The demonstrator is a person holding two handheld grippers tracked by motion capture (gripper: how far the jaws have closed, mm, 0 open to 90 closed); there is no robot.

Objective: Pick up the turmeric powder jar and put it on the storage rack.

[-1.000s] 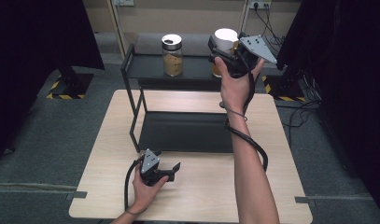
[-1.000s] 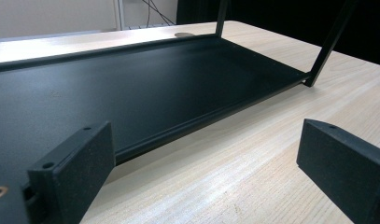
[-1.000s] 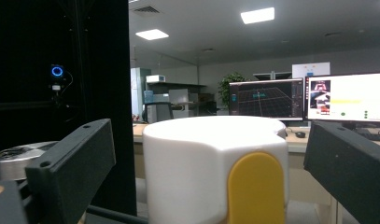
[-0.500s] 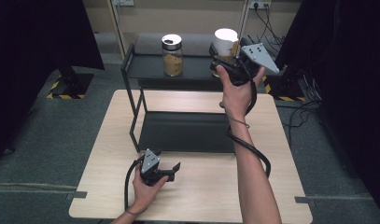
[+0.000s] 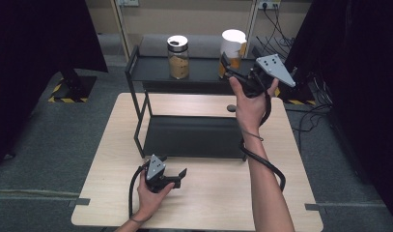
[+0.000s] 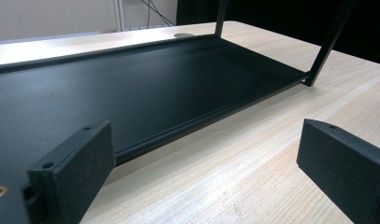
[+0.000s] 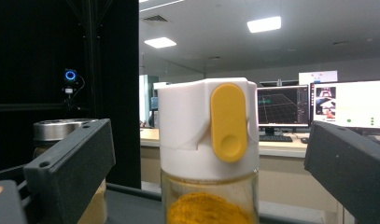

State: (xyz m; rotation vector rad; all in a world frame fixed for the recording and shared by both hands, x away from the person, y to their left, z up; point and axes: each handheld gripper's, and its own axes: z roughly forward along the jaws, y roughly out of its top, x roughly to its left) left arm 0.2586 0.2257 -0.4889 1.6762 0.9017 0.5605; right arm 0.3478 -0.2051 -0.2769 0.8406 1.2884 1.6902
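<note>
Shelf-top spice jar [image 7: 208, 154] stands between the spread right tongs [image 7: 211, 163], untouched.

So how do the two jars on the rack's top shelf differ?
The white-capped jar has a white flip cap with a yellow tab and holds yellow-orange powder; the metal-lidded jar has a silver lid and paler tan contents. The right gripper is open at the white-capped jar. Both stand upright.

On the rack's [image 5: 150, 72] top shelf, the white-capped jar [image 5: 232, 50] stands right of the metal-lidded jar [image 5: 177, 56].
</note>
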